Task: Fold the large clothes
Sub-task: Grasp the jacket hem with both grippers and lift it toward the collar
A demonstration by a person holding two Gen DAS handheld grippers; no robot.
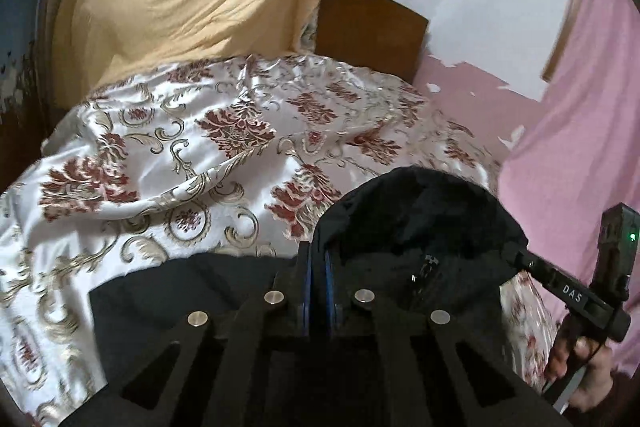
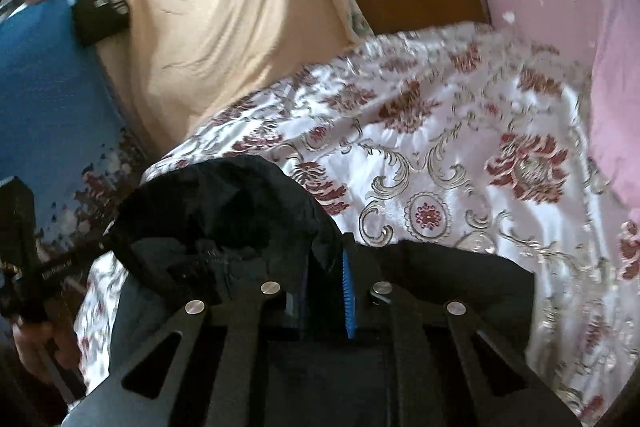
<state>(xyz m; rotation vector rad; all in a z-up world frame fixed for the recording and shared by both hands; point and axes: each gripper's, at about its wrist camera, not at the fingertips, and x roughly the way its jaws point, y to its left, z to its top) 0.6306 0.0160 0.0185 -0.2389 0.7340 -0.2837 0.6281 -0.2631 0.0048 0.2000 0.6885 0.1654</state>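
Seemingly mid-fold: both grippers pinch black hooded jacket point(image 1: 420, 227) at its shoulders, left gripper point(image 1: 318, 259) and right gripper point(image 2: 328, 259), held over floral bedspread point(image 1: 160, 155). Next, I'd judge: carry toward 12 o'clock, lay flat.

Both wrist cameras look forward, close over the black jacket point(image 1: 420, 227) point(image 2: 224, 211), sharing the flowered bedspread point(image 1: 180, 147) point(image 2: 440, 147).

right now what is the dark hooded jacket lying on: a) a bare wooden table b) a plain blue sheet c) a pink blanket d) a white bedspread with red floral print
d: the dark hooded jacket lies on the white, red-flowered bedspread, which shows around it in both wrist views.
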